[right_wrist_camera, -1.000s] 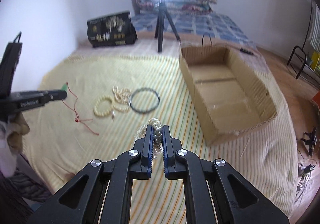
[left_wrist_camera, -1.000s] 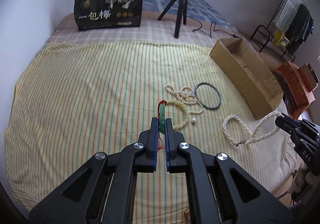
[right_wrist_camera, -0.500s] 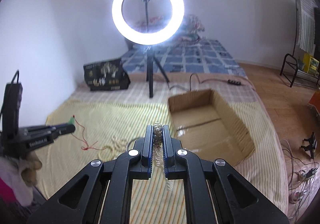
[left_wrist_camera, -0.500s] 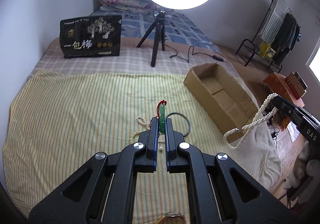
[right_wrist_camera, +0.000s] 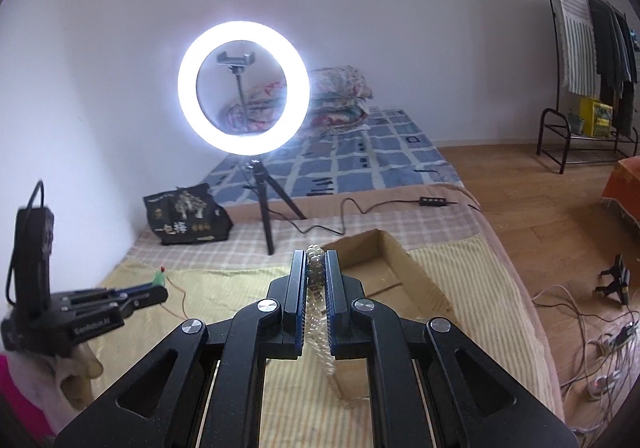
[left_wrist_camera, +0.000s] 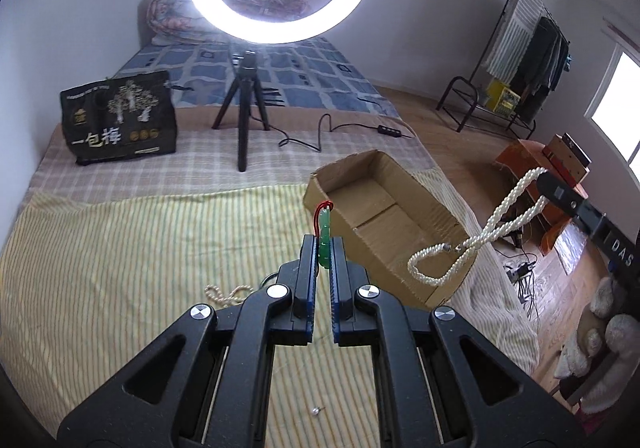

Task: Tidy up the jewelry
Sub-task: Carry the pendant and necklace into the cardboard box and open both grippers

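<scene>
My left gripper (left_wrist_camera: 323, 248) is shut on a green pendant (left_wrist_camera: 324, 236) with a red cord, held in the air near the open cardboard box (left_wrist_camera: 384, 216). My right gripper (right_wrist_camera: 316, 260) is shut on a twisted white pearl necklace (right_wrist_camera: 316, 280); in the left wrist view the necklace (left_wrist_camera: 476, 240) hangs from it in a long loop over the box's near right corner. In the right wrist view the left gripper (right_wrist_camera: 158, 284) shows at the left with the pendant, its red cord trailing down. A cream bead strand (left_wrist_camera: 228, 294) lies on the striped yellow cloth (left_wrist_camera: 120, 268).
A lit ring light on a black tripod (left_wrist_camera: 246, 120) stands behind the cloth with its cable running right. A black printed bag (left_wrist_camera: 118, 122) stands at the back left. A small loose bead (left_wrist_camera: 316, 411) lies on the cloth. The bed edge and floor lie to the right.
Both grippers have risen and tilted up, carrying their pieces. The pearl necklace has lifted off the cloth and moved over the box. The pendant has moved toward the box.
</scene>
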Motion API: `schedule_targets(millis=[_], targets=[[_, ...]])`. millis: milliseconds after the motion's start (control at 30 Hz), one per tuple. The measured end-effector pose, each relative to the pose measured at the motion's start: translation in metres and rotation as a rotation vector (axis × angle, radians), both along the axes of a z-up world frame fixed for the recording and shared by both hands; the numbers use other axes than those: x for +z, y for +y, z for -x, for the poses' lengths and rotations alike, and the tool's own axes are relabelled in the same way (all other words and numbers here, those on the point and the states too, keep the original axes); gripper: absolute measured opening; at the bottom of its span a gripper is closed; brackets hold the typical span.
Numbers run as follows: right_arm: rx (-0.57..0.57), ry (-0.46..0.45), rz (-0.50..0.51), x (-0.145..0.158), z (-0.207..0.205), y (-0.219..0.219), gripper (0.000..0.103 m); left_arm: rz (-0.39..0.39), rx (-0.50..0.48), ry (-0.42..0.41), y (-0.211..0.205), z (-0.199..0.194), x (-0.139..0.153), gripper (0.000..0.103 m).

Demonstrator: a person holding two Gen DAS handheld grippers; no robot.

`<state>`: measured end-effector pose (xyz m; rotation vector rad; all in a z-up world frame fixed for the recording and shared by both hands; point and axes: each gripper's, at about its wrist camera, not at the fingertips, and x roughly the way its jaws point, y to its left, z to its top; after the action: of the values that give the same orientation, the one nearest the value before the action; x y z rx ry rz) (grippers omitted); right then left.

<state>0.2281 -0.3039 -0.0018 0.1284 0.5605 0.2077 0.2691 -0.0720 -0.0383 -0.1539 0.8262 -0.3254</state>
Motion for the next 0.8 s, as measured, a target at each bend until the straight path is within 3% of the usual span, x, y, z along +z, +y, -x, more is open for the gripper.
schedule_targets(millis=[433,800], targets=[[-0.041,0.127,0.020,-0.036,-0.027,-0.028,0.007,-0.006,-0.088,0.023,-0.069,-0.065,0.008,0.004],[-0.047,0.207,0.025,-0.059,-0.034,-0.035,0.007,-0.017,-0.103,0.102,-0.101,-0.115,-0.027,0.004]])
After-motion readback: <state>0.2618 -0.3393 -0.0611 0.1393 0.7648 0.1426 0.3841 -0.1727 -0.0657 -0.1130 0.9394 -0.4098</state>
